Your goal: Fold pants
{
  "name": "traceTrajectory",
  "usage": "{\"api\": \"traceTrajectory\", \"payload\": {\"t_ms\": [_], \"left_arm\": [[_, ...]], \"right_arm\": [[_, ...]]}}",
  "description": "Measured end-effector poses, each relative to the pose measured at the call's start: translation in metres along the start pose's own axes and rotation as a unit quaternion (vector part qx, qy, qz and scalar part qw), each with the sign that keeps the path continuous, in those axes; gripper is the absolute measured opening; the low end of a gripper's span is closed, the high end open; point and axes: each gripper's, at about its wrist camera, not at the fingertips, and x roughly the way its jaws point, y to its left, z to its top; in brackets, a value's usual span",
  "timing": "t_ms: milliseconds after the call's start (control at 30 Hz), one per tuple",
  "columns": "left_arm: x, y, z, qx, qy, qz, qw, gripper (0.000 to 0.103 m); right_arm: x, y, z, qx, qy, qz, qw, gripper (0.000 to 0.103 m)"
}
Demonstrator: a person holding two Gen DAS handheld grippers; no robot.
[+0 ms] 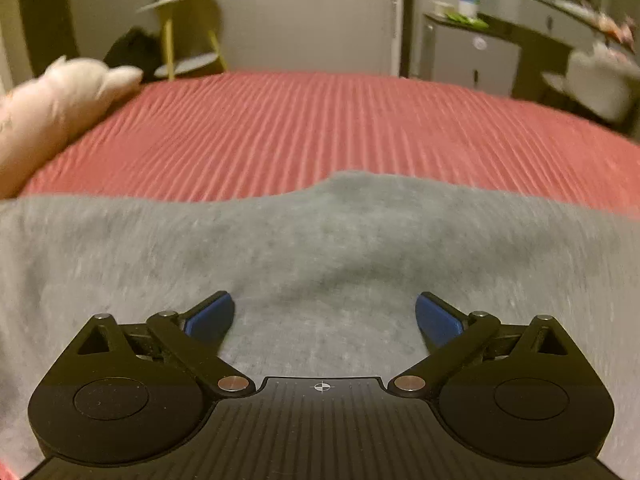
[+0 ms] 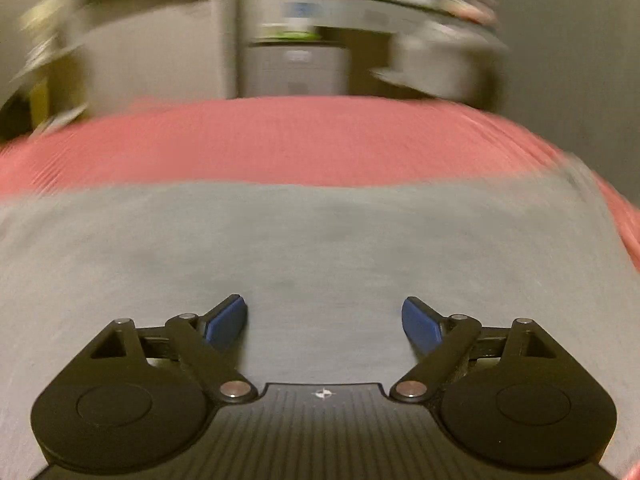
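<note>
Grey pants (image 1: 320,248) lie spread flat across a red ribbed bedspread (image 1: 304,124). They also fill the lower half of the right wrist view (image 2: 320,240), where the bedspread (image 2: 280,140) shows beyond them. My left gripper (image 1: 325,312) is open and empty, just above the grey cloth, with blue pads (image 1: 212,314) wide apart. My right gripper (image 2: 324,318) is open and empty too, low over the pants. A small bump in the far edge of the pants sits ahead of the left gripper. The right wrist view is blurred.
A pale pink pillow (image 1: 60,100) lies at the bed's left side. Beyond the bed stand a yellow-legged side table (image 1: 188,36), a small grey fridge (image 1: 472,56) and a dark desk with clutter (image 1: 560,20). The bed's right edge curves down in the right wrist view (image 2: 624,216).
</note>
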Motion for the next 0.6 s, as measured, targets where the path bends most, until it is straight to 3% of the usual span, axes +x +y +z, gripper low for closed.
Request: {"api": "traceTrajectory", "payload": {"t_ms": [67,233,333,400,500,567,600], "left_arm": [[0.002,0.005,0.001,-0.01,-0.003,0.005,0.9999,0.103],[0.006,0.018,0.001,-0.033,-0.001,0.008,0.9994,0.103],[0.0,0.017,0.001,-0.03,0.001,0.015,0.9994,0.103],[-0.005,0.011,0.002,-0.02,0.001,0.026,0.9995,0.103],[-0.015,0.005,0.002,-0.032,0.005,0.035,0.9989,0.102],[-0.025,0.002,-0.001,-0.046,0.003,0.026,0.9986,0.102],[-0.03,-0.001,-0.002,-0.052,0.005,0.009,0.9986,0.102]], "right_arm": [[0.002,-0.025,0.001,0.018,-0.001,-0.048,0.999,0.085],[-0.007,-0.103,-0.011,0.087,-0.012,-0.115,0.989,0.085],[-0.029,-0.155,-0.031,0.122,-0.006,-0.174,0.977,0.085],[-0.059,-0.183,-0.049,0.18,-0.016,-0.172,0.968,0.071],[-0.105,-0.221,-0.066,0.288,-0.029,-0.179,0.94,0.073],[-0.122,-0.247,-0.079,0.382,-0.042,-0.118,0.916,0.072],[-0.126,-0.263,-0.086,0.428,-0.039,-0.087,0.899,0.067]]}}
